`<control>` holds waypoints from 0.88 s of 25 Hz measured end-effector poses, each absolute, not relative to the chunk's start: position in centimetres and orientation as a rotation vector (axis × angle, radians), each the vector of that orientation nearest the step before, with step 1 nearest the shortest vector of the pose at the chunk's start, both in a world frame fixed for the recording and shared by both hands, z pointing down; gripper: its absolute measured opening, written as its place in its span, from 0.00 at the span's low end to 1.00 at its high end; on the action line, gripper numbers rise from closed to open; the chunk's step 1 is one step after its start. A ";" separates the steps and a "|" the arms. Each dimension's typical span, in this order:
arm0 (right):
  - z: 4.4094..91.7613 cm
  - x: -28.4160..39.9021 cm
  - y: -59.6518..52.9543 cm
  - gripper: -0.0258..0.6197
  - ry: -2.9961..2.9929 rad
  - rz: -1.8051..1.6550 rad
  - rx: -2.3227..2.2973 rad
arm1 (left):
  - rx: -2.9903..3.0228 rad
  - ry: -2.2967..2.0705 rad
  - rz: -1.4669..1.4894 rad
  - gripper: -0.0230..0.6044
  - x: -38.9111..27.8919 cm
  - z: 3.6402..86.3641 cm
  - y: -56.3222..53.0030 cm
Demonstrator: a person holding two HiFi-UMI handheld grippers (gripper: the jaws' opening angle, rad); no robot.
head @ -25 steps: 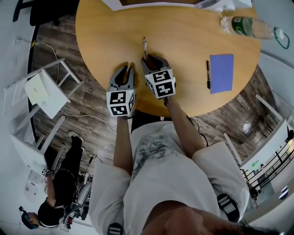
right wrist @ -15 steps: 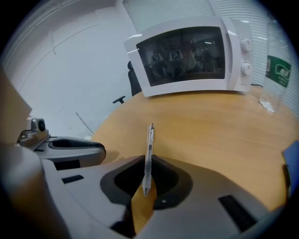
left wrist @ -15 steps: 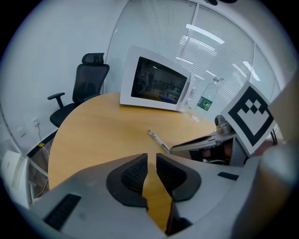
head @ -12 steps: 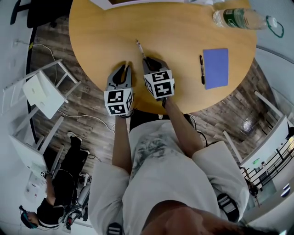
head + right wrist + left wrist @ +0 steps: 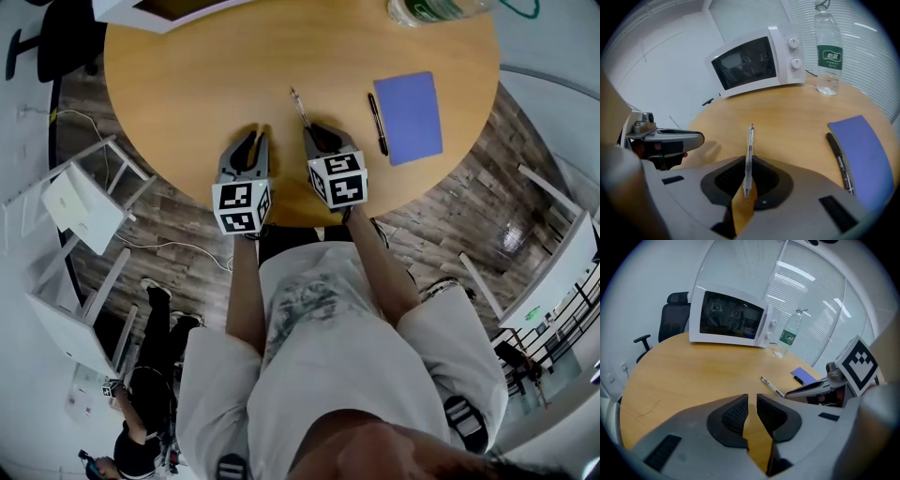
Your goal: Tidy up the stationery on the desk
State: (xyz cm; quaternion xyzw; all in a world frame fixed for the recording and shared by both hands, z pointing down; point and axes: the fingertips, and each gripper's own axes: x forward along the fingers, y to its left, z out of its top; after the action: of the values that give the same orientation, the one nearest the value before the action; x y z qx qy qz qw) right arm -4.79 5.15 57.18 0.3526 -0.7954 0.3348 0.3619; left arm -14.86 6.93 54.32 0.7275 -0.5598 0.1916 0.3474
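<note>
The round wooden desk (image 5: 187, 112) fills most of what I see, with a white microwave (image 5: 731, 317) standing at its far edge, dark door and two knobs facing me. My left tongs (image 5: 251, 150) hang over the near edge, their pads a narrow gap apart with nothing between them but bare wood. Just beside them, my right tongs (image 5: 322, 138) have just been closing and now pinch a clear pen (image 5: 299, 106), which sticks out past the jaws toward the middle of the desk. Each of my tongs carries a cube of black-and-white square markers. Toward the right edge lies a blue notebook (image 5: 408, 117), flat and closed. At the far right edge, near the microwave, stands a clear water bottle (image 5: 828, 56) with a green label; its white print is too small for me to read. A black pen (image 5: 377, 124) lies just beside the notebook's left edge, parallel to it.
</note>
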 end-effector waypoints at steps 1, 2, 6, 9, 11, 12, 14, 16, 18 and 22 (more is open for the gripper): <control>57.2 -3.9 5.2 0.19 -2.045 0.867 0.919 | 1.894 -1.444 0.500 0.12 -14.1 54.3 6.9; 57.2 -3.0 5.2 0.19 -2.040 0.873 0.930 | 1.899 -1.437 0.503 0.12 -13.4 54.4 6.8; 57.3 0.4 5.3 0.19 -2.028 0.893 0.969 | 1.917 -1.418 0.515 0.12 -10.7 54.5 6.5; 57.2 2.6 5.5 0.19 -2.018 0.905 0.991 | 1.928 -1.406 0.520 0.12 -8.9 54.3 6.5; 57.1 3.8 5.6 0.19 -2.012 0.909 1.002 | 1.936 -1.396 0.523 0.12 -7.8 54.2 6.4; 57.1 4.4 5.6 0.19 -2.010 0.910 1.007 | 1.940 -1.391 0.524 0.12 -7.2 54.2 6.4; 57.2 5.6 5.6 0.19 -2.007 0.912 1.015 | 1.947 -1.384 0.527 0.12 -6.2 54.2 6.3; 57.3 6.6 5.6 0.19 -2.006 0.915 1.020 | 1.953 -1.378 0.528 0.12 -5.2 54.2 6.2; 57.3 7.4 5.6 0.19 -2.005 0.915 1.021 | 1.960 -1.372 0.526 0.12 -4.3 54.2 6.1; 57.4 8.6 5.5 0.19 -2.003 0.918 1.024 | 1.972 -1.359 0.525 0.12 -2.7 54.0 5.9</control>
State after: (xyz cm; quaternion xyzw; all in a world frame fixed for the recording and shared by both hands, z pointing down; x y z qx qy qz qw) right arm 8.64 5.52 57.35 0.3949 -0.7727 0.3543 0.3485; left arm -2.74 5.89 54.02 0.7570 -0.5217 0.2017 0.3378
